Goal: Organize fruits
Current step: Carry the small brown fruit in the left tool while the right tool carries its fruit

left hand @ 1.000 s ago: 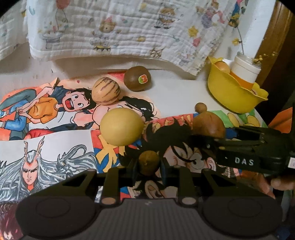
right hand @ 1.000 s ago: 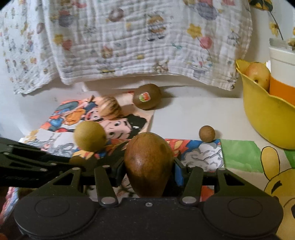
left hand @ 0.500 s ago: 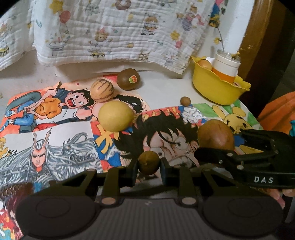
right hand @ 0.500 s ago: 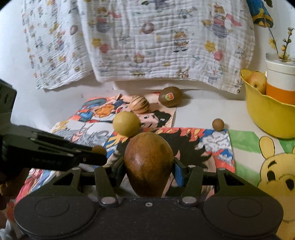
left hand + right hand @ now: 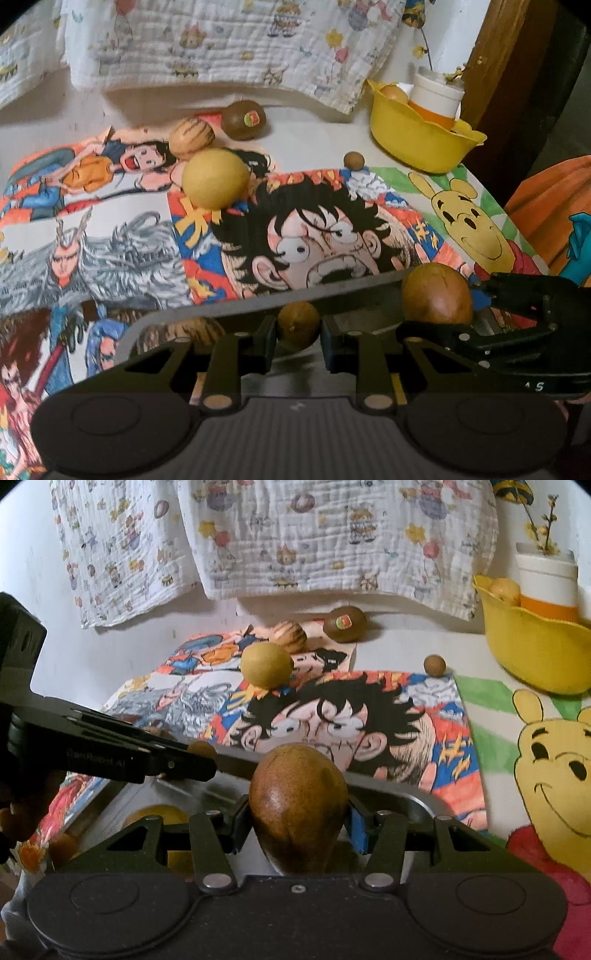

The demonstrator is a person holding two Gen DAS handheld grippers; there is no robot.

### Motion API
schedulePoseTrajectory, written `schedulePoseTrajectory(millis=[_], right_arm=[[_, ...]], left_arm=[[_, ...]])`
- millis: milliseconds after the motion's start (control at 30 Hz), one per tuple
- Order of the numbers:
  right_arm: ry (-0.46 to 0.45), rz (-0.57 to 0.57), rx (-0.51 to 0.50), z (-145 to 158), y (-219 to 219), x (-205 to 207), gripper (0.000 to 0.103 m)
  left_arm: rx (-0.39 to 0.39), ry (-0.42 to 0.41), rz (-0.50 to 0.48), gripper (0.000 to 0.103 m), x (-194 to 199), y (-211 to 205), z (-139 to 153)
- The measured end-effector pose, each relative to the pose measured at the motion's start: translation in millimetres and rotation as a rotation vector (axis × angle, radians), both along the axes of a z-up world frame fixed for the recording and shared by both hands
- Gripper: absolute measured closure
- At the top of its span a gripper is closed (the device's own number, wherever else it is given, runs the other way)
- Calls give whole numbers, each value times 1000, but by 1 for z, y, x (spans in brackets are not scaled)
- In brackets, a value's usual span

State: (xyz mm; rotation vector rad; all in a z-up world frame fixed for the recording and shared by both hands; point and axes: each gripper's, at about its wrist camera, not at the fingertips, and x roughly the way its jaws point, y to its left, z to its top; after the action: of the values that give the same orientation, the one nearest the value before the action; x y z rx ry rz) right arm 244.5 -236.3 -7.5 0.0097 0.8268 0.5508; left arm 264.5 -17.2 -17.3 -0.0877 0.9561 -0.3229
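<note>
The left gripper (image 5: 298, 329) is clamped on a small round brown fruit (image 5: 298, 328). The right gripper (image 5: 297, 814) is clamped on a large egg-shaped brown fruit (image 5: 297, 808), probably a mango. Both hang above a metal tray (image 5: 413, 801) directly beneath the fingers, apparently the collection point; at least one fruit already lies in it. Ahead of both grippers, on the cartoon-print cloth (image 5: 332, 236), wait a yellow round fruit (image 5: 215, 178), a striped fruit (image 5: 192, 137), a stickered kiwi (image 5: 243, 120) and a small brown ball-like fruit (image 5: 354, 161). Far ahead-right stands a yellow bowl (image 5: 413, 144).

White wall (image 5: 33, 554) behind; white quilted cartoon-print cloth (image 5: 332, 535) hanging over it; brown wooden post (image 5: 495, 55) at right; dim warm light
</note>
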Motion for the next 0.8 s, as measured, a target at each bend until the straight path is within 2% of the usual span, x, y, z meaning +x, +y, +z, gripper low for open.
schedulePoseTrajectory(millis=[267,567,800], right_arm=[[-2,9,-15,-6,0,-7,49],[-34,31,-63,-7,7,-11,48],[-34,28,-55,-7,6,-12,47]], left_arm=[[-13,45,27,75,0,3,-10],[-8,54,31,75,-1,4,-9],[-11,56,37,67,-3,4,-7]])
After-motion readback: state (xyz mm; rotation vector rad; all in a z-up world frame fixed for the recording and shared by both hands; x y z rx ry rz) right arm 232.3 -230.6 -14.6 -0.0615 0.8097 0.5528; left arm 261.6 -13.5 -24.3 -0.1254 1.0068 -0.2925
